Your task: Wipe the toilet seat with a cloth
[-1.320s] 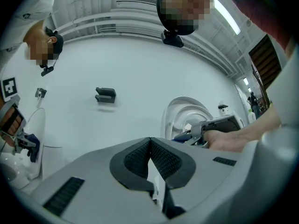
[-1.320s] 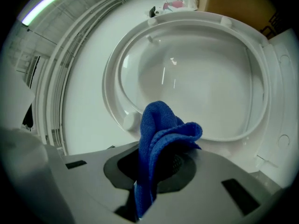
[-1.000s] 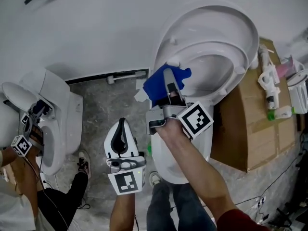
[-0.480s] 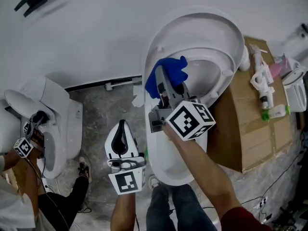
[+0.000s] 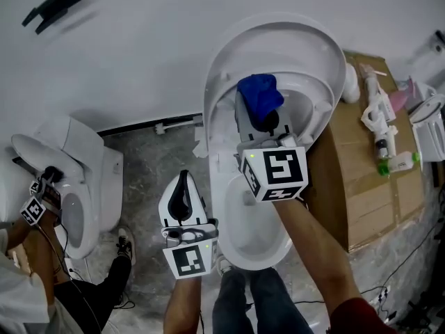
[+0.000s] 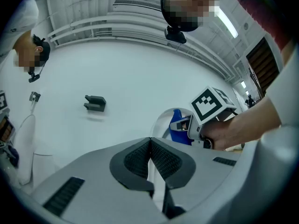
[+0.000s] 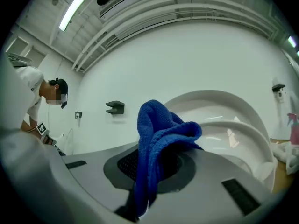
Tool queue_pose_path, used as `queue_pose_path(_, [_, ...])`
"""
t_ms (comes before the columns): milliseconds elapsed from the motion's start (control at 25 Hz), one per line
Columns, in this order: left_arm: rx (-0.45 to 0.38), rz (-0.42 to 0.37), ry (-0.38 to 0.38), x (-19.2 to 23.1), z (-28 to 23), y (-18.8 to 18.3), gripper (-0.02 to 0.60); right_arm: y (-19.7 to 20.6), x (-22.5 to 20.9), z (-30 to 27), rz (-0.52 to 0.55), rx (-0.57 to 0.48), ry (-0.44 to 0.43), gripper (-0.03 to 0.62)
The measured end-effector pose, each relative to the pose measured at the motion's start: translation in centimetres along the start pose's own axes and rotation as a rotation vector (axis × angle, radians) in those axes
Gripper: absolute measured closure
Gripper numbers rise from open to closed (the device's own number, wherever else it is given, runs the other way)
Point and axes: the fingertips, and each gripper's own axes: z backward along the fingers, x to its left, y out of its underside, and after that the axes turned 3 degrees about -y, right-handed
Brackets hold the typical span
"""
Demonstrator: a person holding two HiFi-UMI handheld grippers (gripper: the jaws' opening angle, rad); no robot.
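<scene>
The blue cloth (image 5: 261, 97) is bunched between the jaws of the right gripper (image 5: 259, 115), which are clamped on it. In the right gripper view the cloth (image 7: 159, 143) stands up out of the pads and folds over toward 2 o'clock. From the head view it sits in front of the opening of the raised toilet seat (image 5: 324, 101), at 12 o'clock from that gripper's marker cube (image 5: 274, 175). Whether the fabric touches the seat cannot be told. The seat ring leans back against the raised lid (image 5: 278, 37), which rests on the white wall (image 5: 139, 54). The bowl (image 5: 259, 228) lies below, at 6 o'clock from the cloth, under the right forearm (image 5: 313, 256).

The left gripper (image 5: 182, 184) hangs at 8 o'clock from the cloth, beside the bowl's rim and apart from it. Its jaws are closed together with nothing between them, the two ribbed pads (image 6: 140, 157) meeting at their tips.

A cardboard box (image 5: 361, 179) stands at 3 o'clock from the toilet, just beside it, with a white spray bottle (image 5: 379, 110) lying on top. A second toilet (image 5: 76, 179) stands at 9 o'clock, well apart across the grey floor (image 5: 153, 158), and another person (image 5: 28, 284) works there. A black bracket (image 5: 49, 5) is fixed on the wall at 10 o'clock.
</scene>
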Motion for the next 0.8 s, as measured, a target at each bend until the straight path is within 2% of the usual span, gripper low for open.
queue_pose_path(280, [-0.001, 0.01, 0.018, -2.0, -0.7, -0.2, 0.566, -0.8, -4.6, 1.3, -0.054, -0.009, 0.058, 0.536])
queue_pose_path(800, [0.009, 0.014, 0.071, -7.5, -2.6, 0.6, 0.566, -0.5, -12.8, 5.5, 0.012, -0.002, 0.12, 0.536])
